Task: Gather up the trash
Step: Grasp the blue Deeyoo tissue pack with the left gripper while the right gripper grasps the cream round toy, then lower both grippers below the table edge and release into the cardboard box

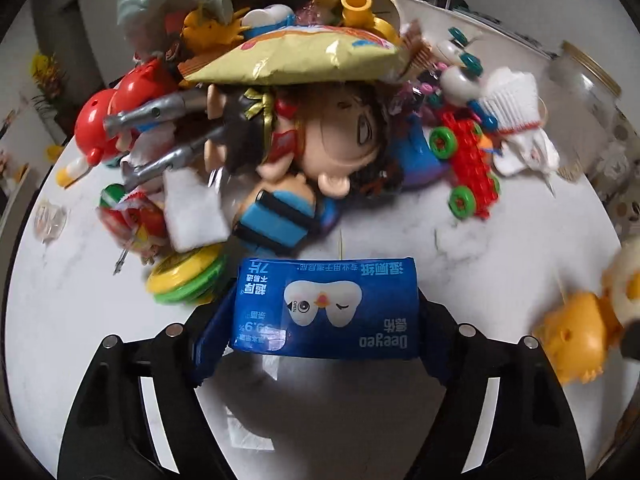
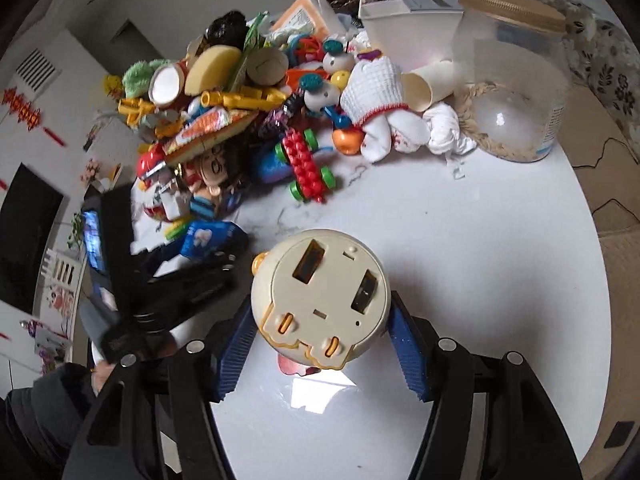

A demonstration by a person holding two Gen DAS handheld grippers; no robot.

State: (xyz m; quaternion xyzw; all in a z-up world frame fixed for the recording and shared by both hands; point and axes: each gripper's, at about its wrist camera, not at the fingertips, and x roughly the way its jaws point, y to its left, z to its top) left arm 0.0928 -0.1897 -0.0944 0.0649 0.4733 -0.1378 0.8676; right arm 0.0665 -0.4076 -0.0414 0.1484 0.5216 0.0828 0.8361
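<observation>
The white marble counter [image 2: 500, 240] carries a big heap of toys and wrappers [image 1: 296, 92] at its far side. At the right end of the heap stands a clear plastic jar [image 2: 516, 92] with a tan lid, and just beside it lie a tipped paper cup [image 2: 432, 80] and a white knitted glove [image 2: 372, 88]. On top of the heap lies a yellow snack bag [image 1: 304, 58], above a doll [image 1: 332, 136] with a big head and brown hair; a red brick car [image 1: 470, 164] with green wheels is to the right of the doll. The right tongs [image 2: 324, 340] grip a cream round toy [image 2: 320, 296] with its underside up, blue pads pressing on both sides, above the counter's near part. The left tongs [image 1: 320, 320] grip a blue wet-wipe packet [image 1: 328, 308], one piece of the trash, just in front of the heap, near a yellow-green disc [image 1: 188, 280].
</observation>
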